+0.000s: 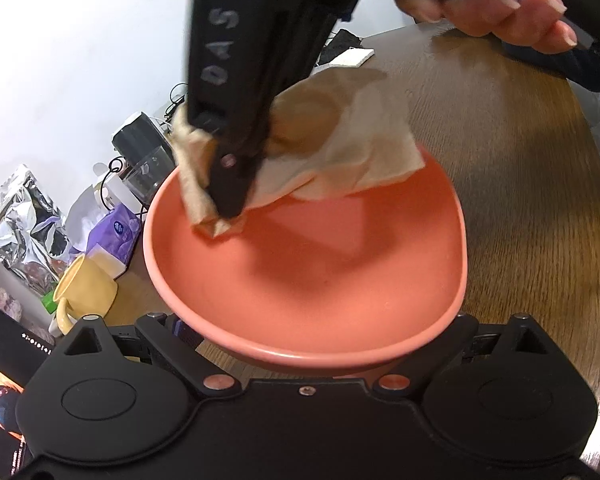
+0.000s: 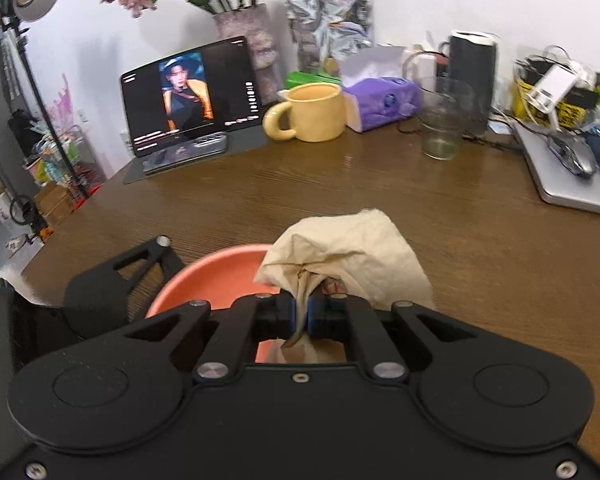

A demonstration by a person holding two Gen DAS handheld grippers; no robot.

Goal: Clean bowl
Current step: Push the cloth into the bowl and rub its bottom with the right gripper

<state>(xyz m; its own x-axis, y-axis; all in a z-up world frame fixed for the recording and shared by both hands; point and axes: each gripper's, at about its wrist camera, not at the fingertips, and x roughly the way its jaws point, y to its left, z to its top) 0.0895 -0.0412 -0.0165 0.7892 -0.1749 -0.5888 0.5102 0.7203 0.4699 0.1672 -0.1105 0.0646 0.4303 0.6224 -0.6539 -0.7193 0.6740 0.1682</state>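
My right gripper point(image 1: 230, 210) is clenched on the crumpled beige paper towel point(image 1: 340, 136), pressing it inside the salmon-pink ceramic bowl point(image 1: 312, 264). My left gripper point(image 1: 304, 344) grasps the bowl's near rim.

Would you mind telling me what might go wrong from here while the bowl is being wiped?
1. The right tongs pinch only a fold of the cloth; most of it hangs loose over the far rim, so it may wipe little.
2. The left tongs seem to meet the bowl only at its near rim, and the grip is hidden; pressing down could tip it.
3. A mug and a glass stand nearby; a wide stroke might knock them.
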